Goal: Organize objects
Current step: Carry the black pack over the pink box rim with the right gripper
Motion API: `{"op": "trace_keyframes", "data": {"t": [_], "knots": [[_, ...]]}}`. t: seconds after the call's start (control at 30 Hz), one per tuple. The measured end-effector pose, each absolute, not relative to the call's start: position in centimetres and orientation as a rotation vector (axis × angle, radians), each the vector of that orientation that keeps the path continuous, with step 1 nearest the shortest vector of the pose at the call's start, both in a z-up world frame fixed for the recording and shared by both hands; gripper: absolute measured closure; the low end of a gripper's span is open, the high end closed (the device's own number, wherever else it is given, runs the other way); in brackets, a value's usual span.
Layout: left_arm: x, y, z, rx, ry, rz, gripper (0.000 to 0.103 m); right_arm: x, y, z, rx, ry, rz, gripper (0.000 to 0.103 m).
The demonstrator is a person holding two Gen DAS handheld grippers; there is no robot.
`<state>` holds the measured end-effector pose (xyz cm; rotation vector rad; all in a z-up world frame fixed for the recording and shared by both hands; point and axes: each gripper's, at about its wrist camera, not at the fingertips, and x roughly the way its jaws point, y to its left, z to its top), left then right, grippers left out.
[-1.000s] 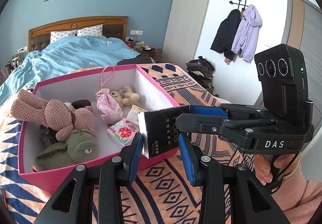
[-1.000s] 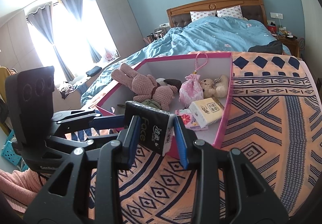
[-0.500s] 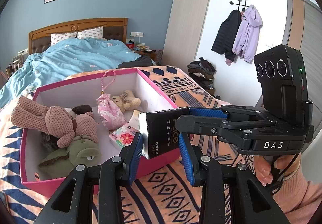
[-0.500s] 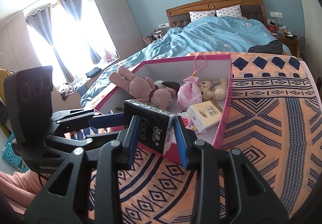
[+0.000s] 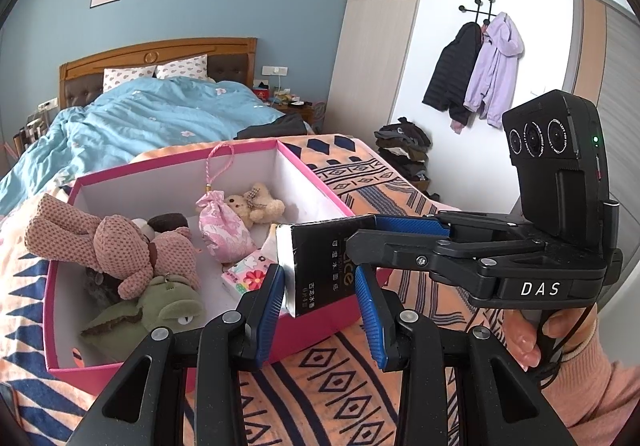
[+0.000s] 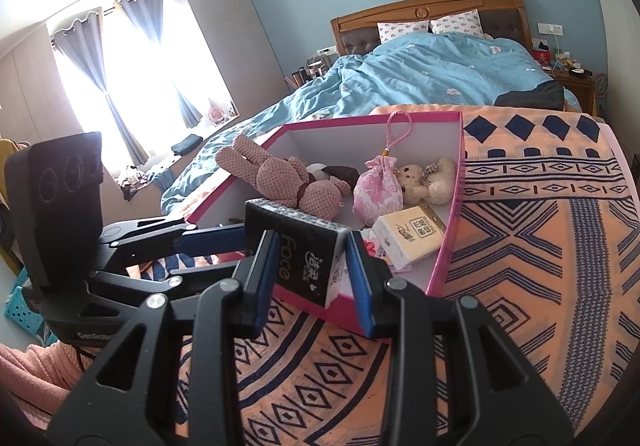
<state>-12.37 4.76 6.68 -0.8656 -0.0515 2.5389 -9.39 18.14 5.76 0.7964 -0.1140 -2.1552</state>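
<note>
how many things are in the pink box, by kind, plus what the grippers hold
Plush toys: 3, a pink bunny, a green frog, a small teddy bear
Drawstring pouch: 1
Small packs in the pink box: 2
Black tissue pack, held: 1
Total: 7
</note>
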Motion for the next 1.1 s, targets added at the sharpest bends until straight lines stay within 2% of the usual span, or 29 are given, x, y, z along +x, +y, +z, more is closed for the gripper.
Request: {"op": "trace_keyframes", "data": {"t": [1.1], "knots": [[-13.04, 4.72, 7.33, -0.844, -0.057, 2.533, 0.067, -10.07, 17.79, 6.15, 0.801, -0.119, -2.149, 0.065]]}}
